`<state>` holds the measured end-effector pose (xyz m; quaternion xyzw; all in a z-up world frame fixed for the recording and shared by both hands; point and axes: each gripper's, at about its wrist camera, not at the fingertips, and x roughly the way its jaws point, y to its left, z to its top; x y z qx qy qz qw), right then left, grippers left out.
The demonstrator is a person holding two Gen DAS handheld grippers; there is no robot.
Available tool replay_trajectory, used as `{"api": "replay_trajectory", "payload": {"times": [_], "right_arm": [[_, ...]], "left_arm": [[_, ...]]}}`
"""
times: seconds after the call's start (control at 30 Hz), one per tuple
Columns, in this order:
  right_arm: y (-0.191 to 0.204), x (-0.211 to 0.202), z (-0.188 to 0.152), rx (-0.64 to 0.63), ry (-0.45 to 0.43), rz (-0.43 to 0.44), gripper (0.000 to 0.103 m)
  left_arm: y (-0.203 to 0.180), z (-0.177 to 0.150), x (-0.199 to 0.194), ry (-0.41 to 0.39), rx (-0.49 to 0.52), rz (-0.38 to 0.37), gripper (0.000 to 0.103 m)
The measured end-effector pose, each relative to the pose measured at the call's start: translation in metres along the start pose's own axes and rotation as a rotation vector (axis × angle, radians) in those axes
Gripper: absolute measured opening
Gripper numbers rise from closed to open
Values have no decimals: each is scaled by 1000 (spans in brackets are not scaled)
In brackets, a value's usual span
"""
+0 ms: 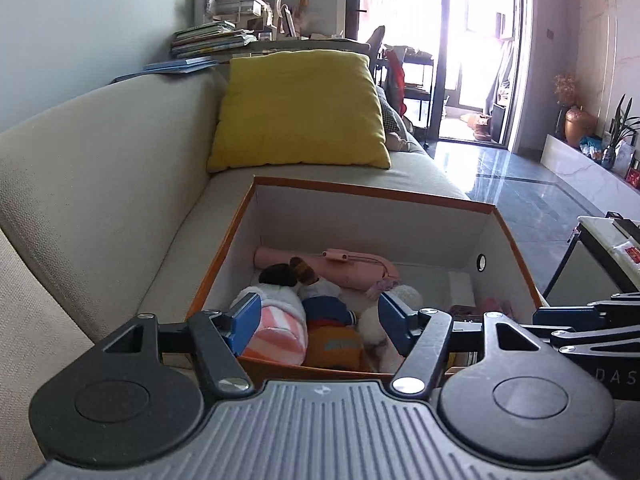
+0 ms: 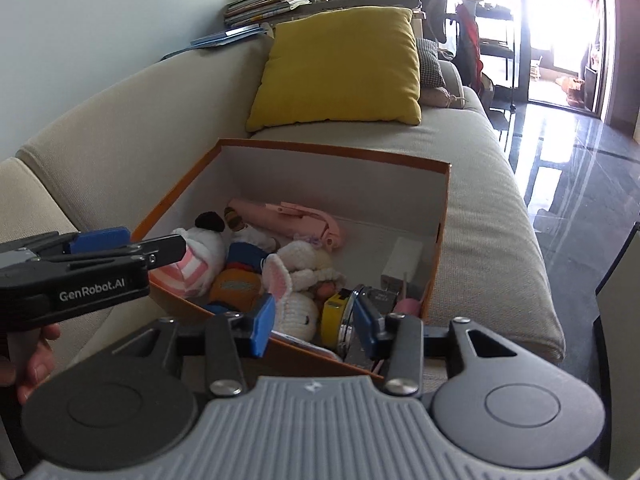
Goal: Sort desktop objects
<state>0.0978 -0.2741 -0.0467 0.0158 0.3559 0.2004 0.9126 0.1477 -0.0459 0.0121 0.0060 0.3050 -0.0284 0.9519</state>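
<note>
An orange-rimmed box [image 1: 360, 190] with white inner walls stands on the beige sofa. In it lie a pink-striped plush [image 1: 276, 328], a doll in blue and orange [image 1: 328, 312], a pink folding item [image 1: 360, 268], a white crocheted bunny [image 2: 296, 280], a yellow tape measure [image 2: 334, 316] and a white charger [image 2: 402, 264]. My left gripper [image 1: 318, 322] hovers open over the box's near edge with nothing between its pads. My right gripper [image 2: 314, 328] is open above the near right corner of the box [image 2: 332, 152]; the bunny and tape measure lie below it.
A yellow cushion [image 1: 300, 108] leans on the sofa [image 1: 100, 184] behind the box. Books [image 1: 208, 38] are stacked on a ledge behind the sofa back. A dark tiled floor [image 1: 520, 200] runs to the right. A hand [image 2: 36, 352] holds the left gripper [image 2: 132, 246].
</note>
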Motion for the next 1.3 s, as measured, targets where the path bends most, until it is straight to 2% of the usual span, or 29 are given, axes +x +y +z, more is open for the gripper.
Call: {"api": "replay_trajectory", "payload": {"times": [0.27,0.57,0.87,1.3], "right_arm": [[11,7,-12,21,3,-4,47],[9,5,-20,16,-14,3,49],[6,5,-22,25,-17,10,50],[5,5,-22,26,-17,10,51]], "left_arm": [[4,-14,1,-5,-6,32,78],[3,-25,8,39,-25,55,78],[11,-27,4,40,-87,30,85],[14,-30,-3,36,-82,35,85]]}}
